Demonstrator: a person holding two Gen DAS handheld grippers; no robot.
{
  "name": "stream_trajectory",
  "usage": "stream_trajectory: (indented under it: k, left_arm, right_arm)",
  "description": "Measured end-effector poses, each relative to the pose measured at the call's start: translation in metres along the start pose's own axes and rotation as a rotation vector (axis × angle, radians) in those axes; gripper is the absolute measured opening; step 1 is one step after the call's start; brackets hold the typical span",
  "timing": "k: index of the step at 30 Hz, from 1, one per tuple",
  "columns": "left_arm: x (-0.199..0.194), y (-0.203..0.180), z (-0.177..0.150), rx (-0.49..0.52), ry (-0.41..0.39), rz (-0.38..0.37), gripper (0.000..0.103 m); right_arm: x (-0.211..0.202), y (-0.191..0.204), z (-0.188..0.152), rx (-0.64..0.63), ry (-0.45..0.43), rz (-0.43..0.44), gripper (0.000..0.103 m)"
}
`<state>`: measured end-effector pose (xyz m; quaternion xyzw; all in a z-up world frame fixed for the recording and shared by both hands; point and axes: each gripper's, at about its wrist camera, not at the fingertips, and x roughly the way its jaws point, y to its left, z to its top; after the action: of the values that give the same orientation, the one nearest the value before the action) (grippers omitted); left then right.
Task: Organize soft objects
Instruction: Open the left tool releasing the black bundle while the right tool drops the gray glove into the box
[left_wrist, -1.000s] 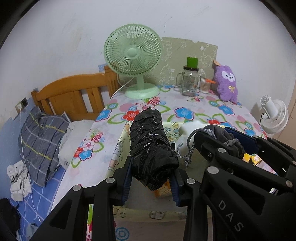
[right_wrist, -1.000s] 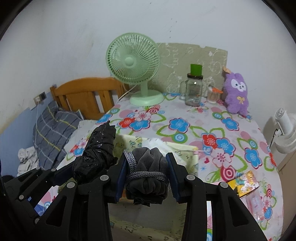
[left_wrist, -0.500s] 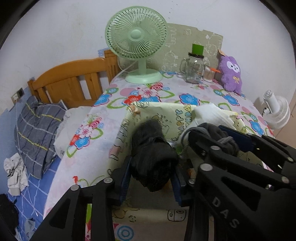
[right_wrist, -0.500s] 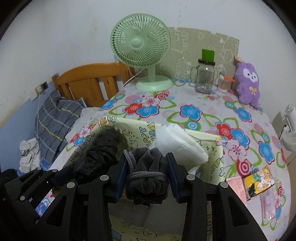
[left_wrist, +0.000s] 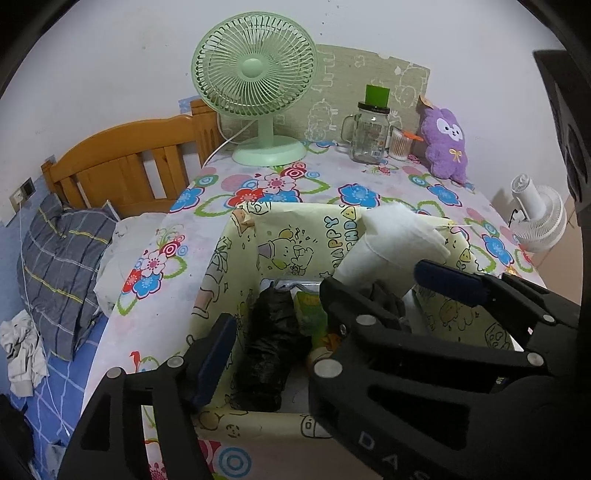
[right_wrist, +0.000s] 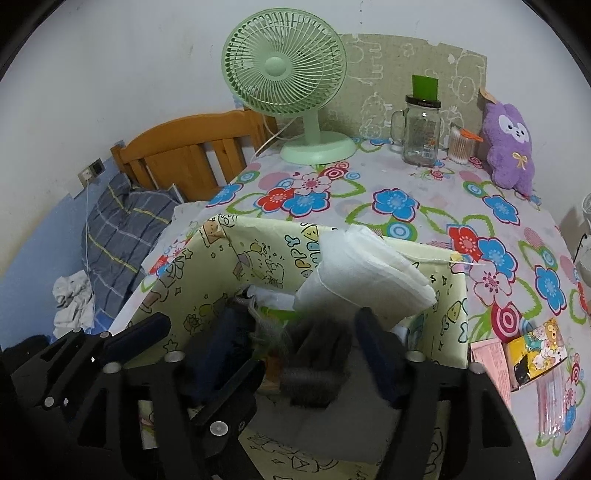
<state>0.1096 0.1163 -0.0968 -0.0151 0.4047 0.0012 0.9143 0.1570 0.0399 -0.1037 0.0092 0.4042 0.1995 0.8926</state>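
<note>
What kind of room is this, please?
Most likely a bedroom at home. A wooden headboard with a checked pillow stands beside a table with a flowered cloth, which carries a green fan and a purple plush toy.

We see a crinkled, glossy black plastic bundle (left_wrist: 267, 343) in a matt paper-covered box (left_wrist: 295, 240), a soft grey knit bundle (right_wrist: 314, 365), a clear glass jar (right_wrist: 421, 129) and a fuzzy purple plush toy (right_wrist: 511, 147).
</note>
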Motion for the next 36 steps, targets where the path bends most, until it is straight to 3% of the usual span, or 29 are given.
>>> stream_trajectory:
  k: [5, 36]
  left_arm:
    - [-0.004, -0.004, 0.001, -0.001, -0.008, 0.011, 0.081]
    - [-0.066, -0.066, 0.014, 0.053, -0.164, 0.033, 0.097]
  right_arm:
    - [-0.007, -0.003, 0.000, -0.002, -0.021, -0.015, 0.083]
    - [-0.104, -0.045, 0.000, 0.017, -0.198, -0.089, 0.097]
